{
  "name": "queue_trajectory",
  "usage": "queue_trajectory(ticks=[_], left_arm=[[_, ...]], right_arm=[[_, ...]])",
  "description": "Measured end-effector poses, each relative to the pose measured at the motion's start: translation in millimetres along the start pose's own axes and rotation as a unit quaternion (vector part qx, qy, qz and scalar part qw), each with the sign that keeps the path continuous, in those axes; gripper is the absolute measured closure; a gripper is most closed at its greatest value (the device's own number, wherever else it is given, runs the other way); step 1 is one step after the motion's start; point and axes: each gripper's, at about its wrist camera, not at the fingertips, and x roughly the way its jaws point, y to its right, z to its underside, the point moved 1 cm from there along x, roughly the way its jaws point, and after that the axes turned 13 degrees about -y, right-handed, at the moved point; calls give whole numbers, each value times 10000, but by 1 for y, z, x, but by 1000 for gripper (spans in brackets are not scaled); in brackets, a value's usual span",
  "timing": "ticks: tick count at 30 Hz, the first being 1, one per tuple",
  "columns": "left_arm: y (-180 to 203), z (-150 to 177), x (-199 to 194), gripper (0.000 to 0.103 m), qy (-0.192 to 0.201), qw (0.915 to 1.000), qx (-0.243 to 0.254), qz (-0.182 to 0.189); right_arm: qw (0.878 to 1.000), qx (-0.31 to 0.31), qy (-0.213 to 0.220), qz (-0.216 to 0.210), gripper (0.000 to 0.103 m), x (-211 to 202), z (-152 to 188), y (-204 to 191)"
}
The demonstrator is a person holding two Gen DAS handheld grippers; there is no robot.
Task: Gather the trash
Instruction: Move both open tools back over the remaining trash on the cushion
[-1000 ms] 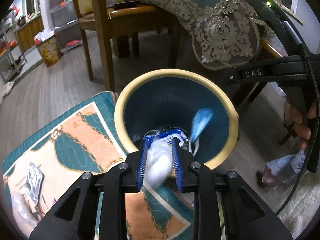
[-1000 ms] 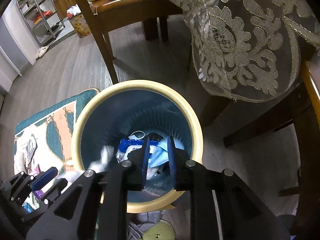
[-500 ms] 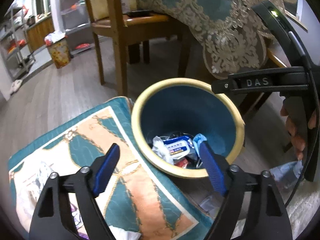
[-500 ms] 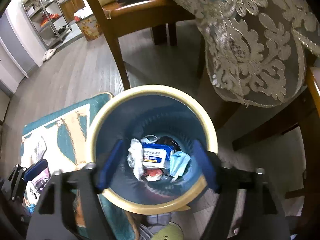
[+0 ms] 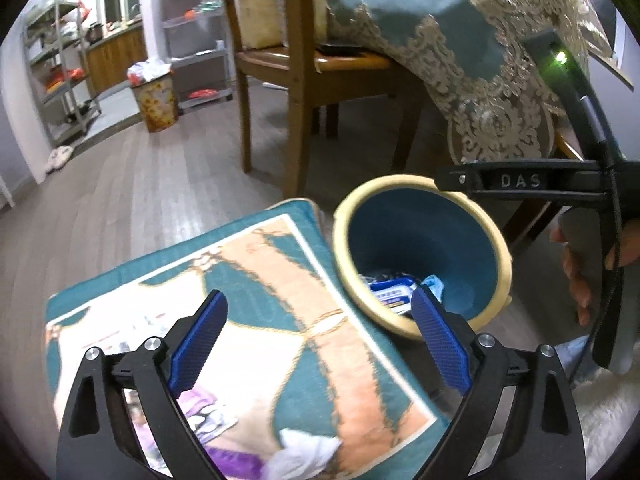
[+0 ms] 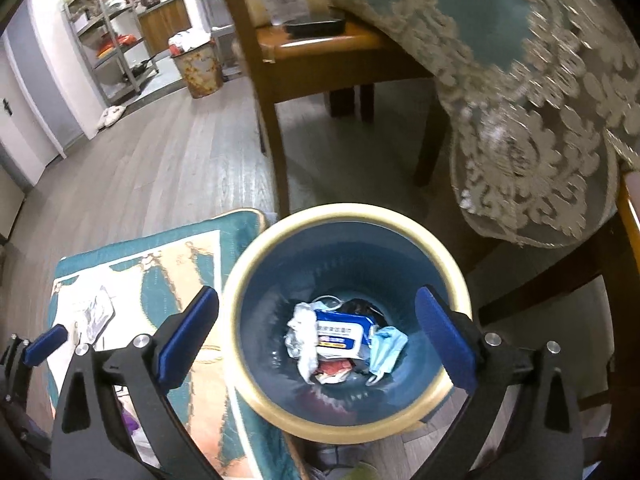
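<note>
so right now both your grippers are empty. your left gripper point(image 5: 318, 338) has its blue pads spread wide with nothing between them; the jaws have just been opening. it hangs over the patterned rug point(image 5: 256, 280), just left of the trash bin point(image 5: 496, 240). your right gripper point(image 6: 318, 332) is the same story, jaws just opened to full spread, nothing pinched, and it's sitting right above the mouth of the bin point(image 6: 256, 280).

the trash sits at the bottom of that blue bin with the cream rim: a blue and white wipes packet point(image 6: 340, 334), a crumpled white tissue point(image 6: 302, 330) to its left, a light blue face mask point(image 6: 386, 346) to its right, and something reddish under them that i can't make out.

still on the rug: a white crumpled tissue point(image 5: 300, 454) near the bottom edge, a purple wrapper point(image 5: 204, 406) beside your left finger, and a silvery foil packet point(image 6: 96, 312) further left.

the bin stands on the wood floor right against the rug's corner, next to a wooden chair point(image 5: 296, 68) and a lacy tablecloth point(image 5: 480, 80). your right hand point(image 5: 580, 268) shows at the edge, gripping its handle.
</note>
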Motion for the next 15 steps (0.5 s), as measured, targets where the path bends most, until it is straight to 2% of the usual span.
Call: queue_trajectory(ticks=[9, 15], left_arm=[[-68, 24, -47, 9, 227, 9981, -552, -156], [-122, 50, -74, 9, 308, 9936, -969, -494]], right_arm=[[9998, -105, -8, -164, 6, 5, -1, -44], [9981, -492, -112, -340, 6, 10, 6, -92]])
